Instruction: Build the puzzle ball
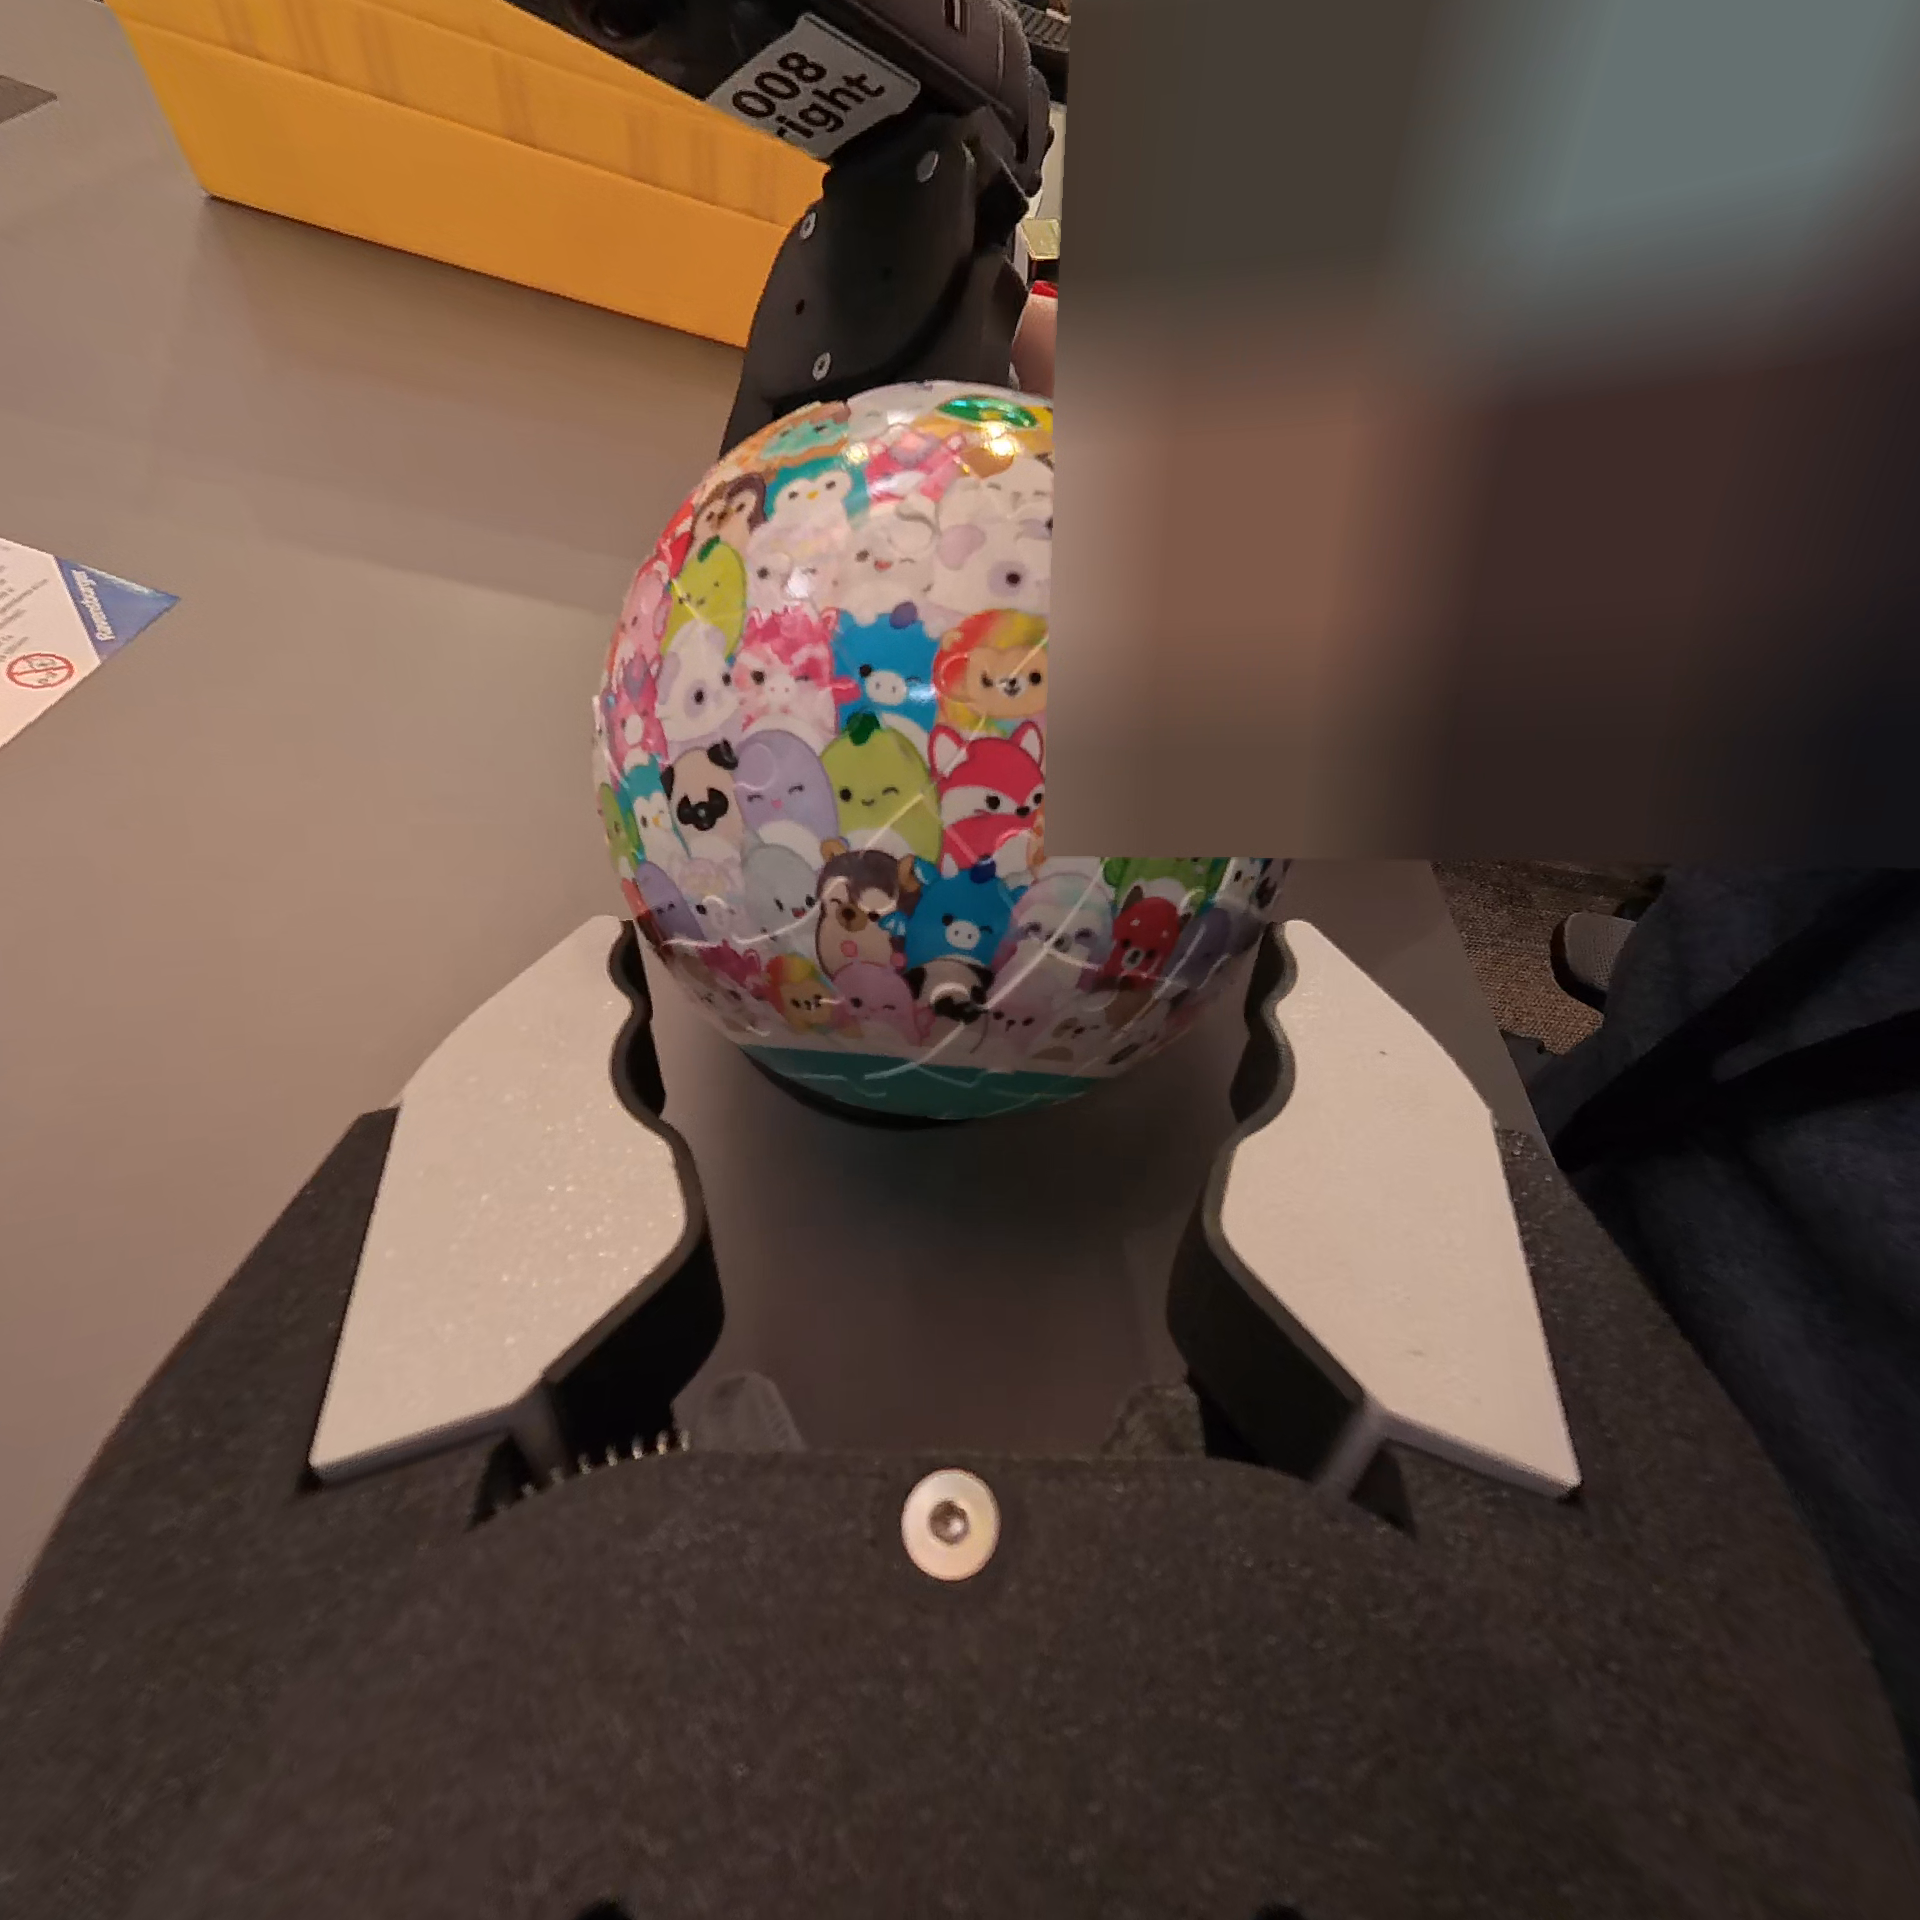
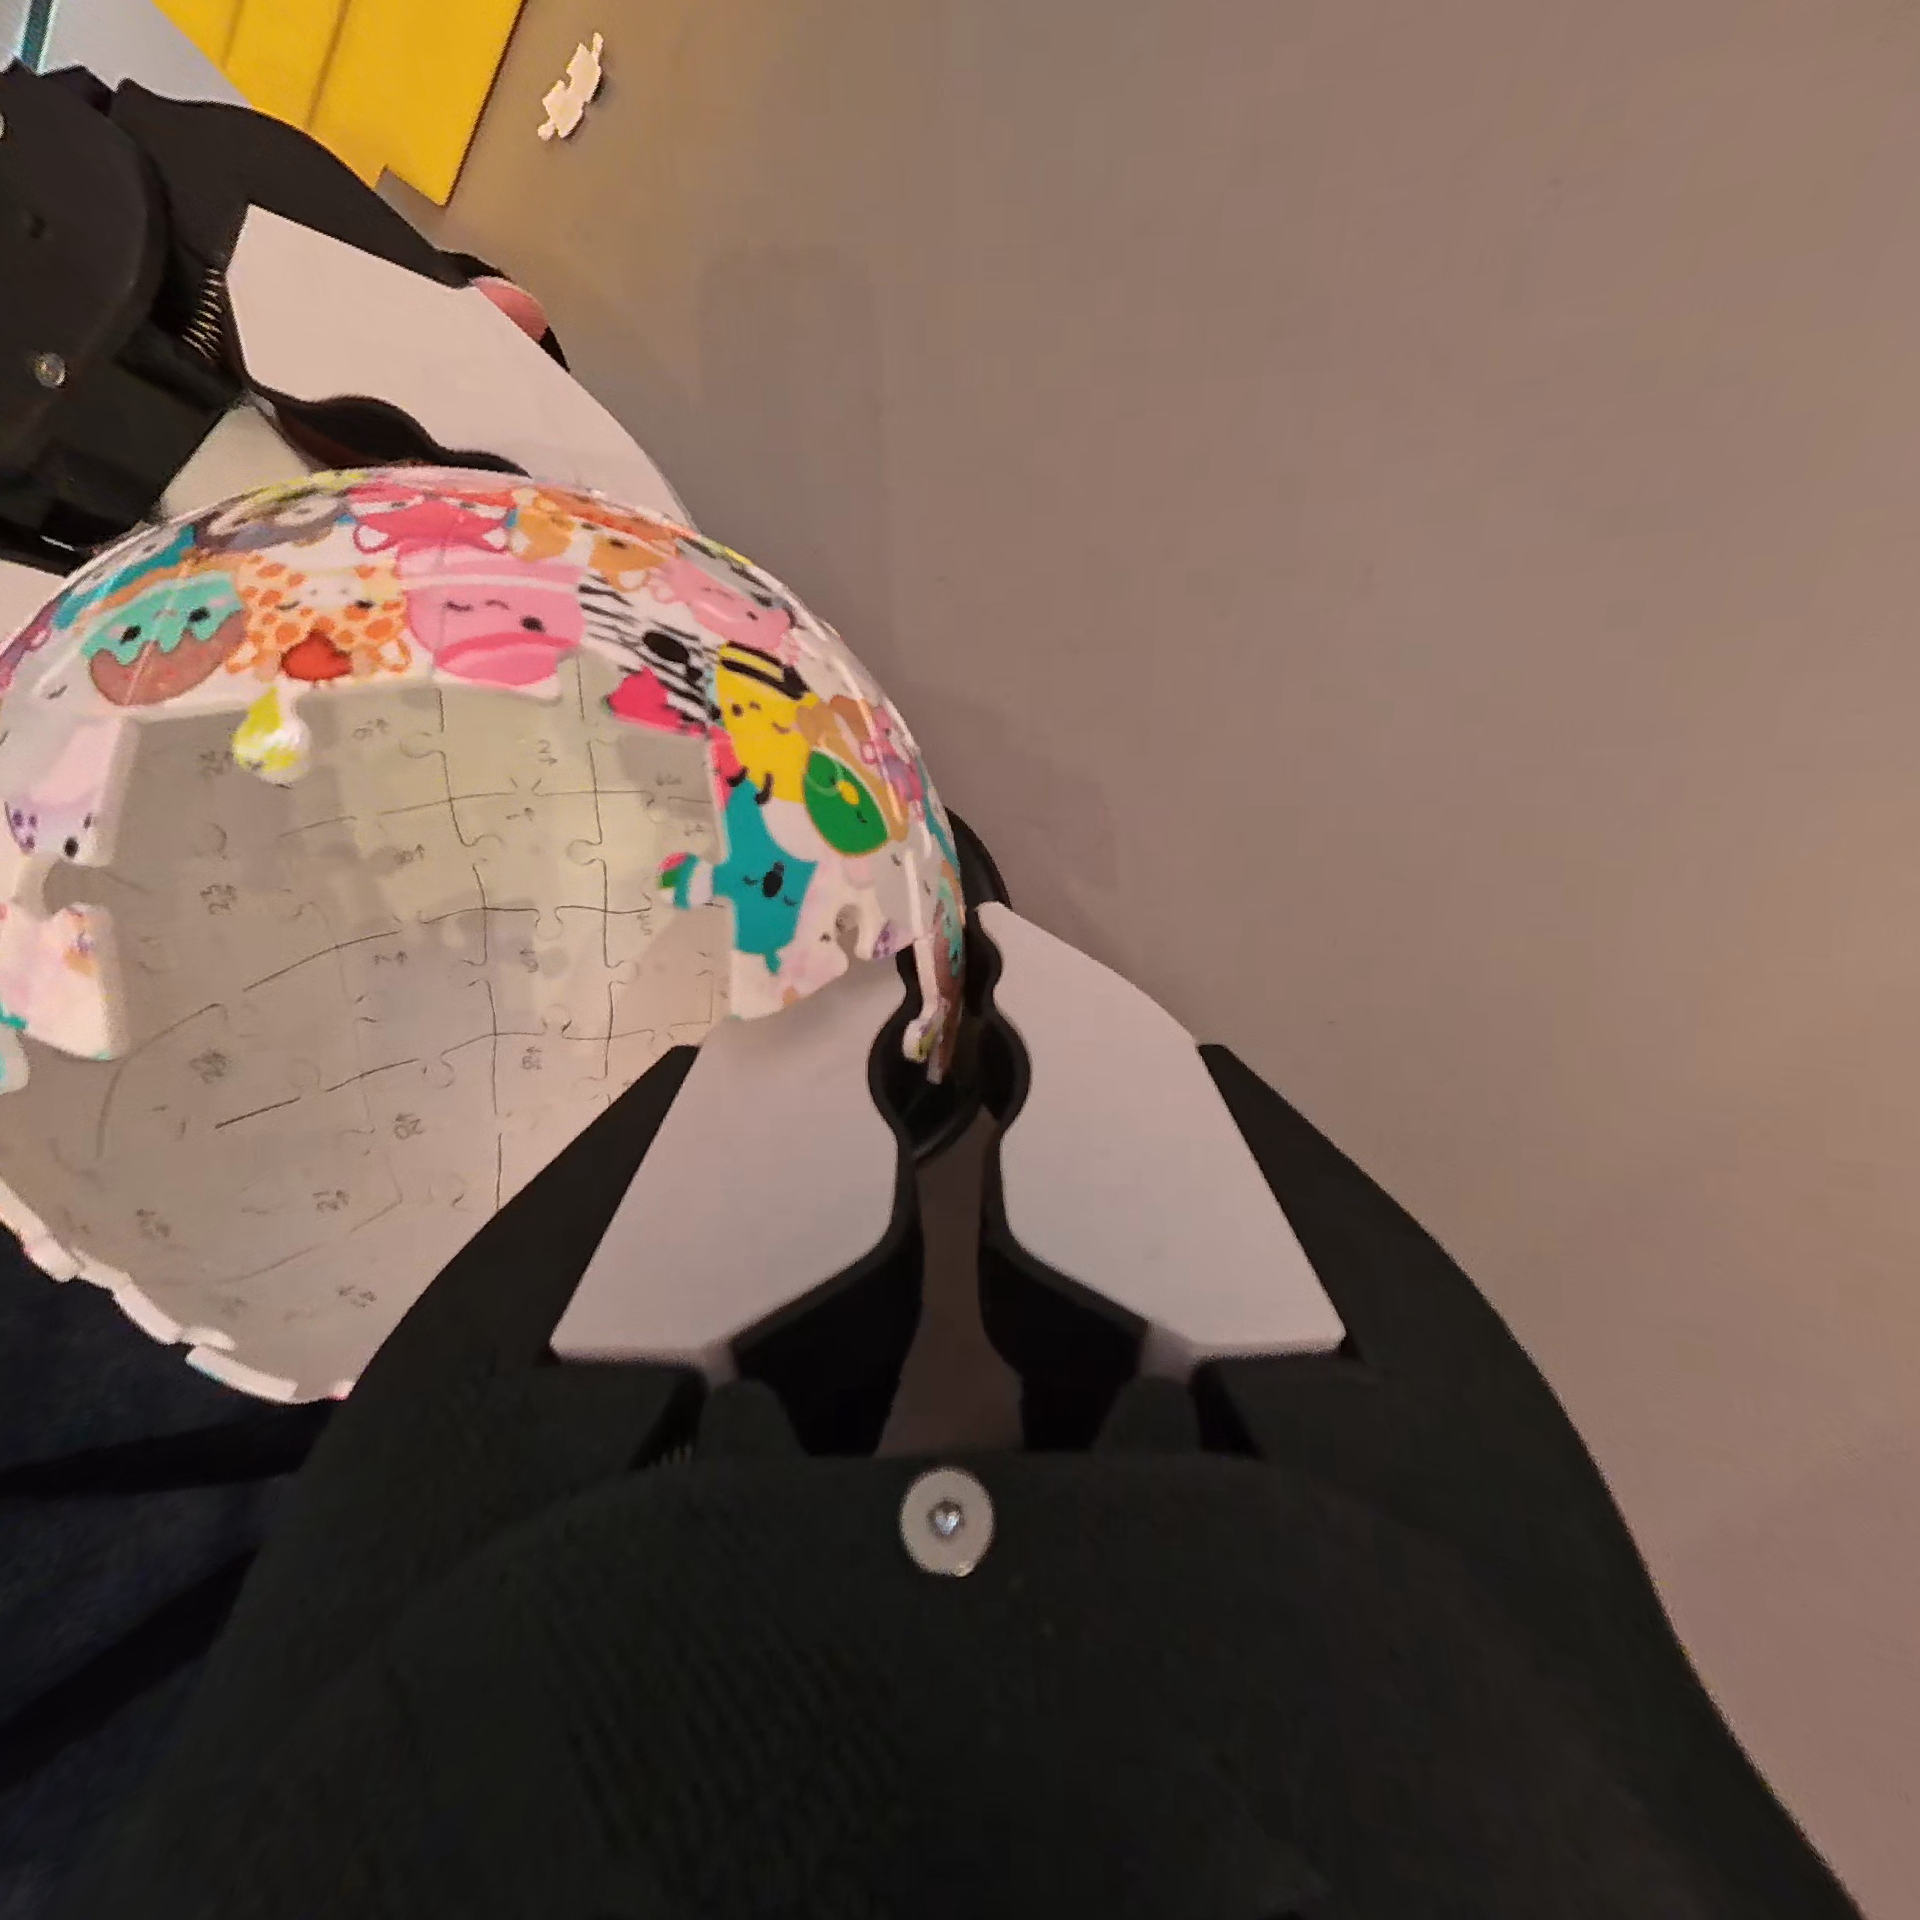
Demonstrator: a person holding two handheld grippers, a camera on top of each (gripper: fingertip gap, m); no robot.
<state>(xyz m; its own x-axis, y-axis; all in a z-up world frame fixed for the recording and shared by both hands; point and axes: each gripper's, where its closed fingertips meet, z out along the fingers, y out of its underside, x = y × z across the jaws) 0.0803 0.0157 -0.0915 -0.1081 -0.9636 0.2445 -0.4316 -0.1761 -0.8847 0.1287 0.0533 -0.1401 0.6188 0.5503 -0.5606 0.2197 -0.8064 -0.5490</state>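
- The ball (image 1: 831, 727) is sitting near the desk (image 1: 312, 935) edge on a dark base with a teal band at its bottom; most of its shell is looking finished from the left wrist view.
- The left tongs (image 1: 951, 997) are standing wide open, one tip on each side of the ball's lower part, close to it; whether they are touching it I cannot tell.
- The right tongs (image 2: 951, 997) are pinching nearly closed on a piece (image 2: 935, 1013) at the rim of the ball's open gap, where the pale numbered inner faces (image 2: 416, 935) are showing.
- Whether that piece is loose or already seated in the rim I cannot tell.
- The step in hand appears to be fitting a piece into the shell's edge, with a fair patch of the shell not yet filled.
- The next move is probably calling for the left tongs to steady the ball while the right ones are lining up the tabs and pressing gently, since the shell may flex or shed pieces.
- One spare piece (image 2: 574, 88) is lying on the desk beside a yellow box (image 1: 468, 156), and a leaflet (image 1: 62, 634) is lying off to the left.
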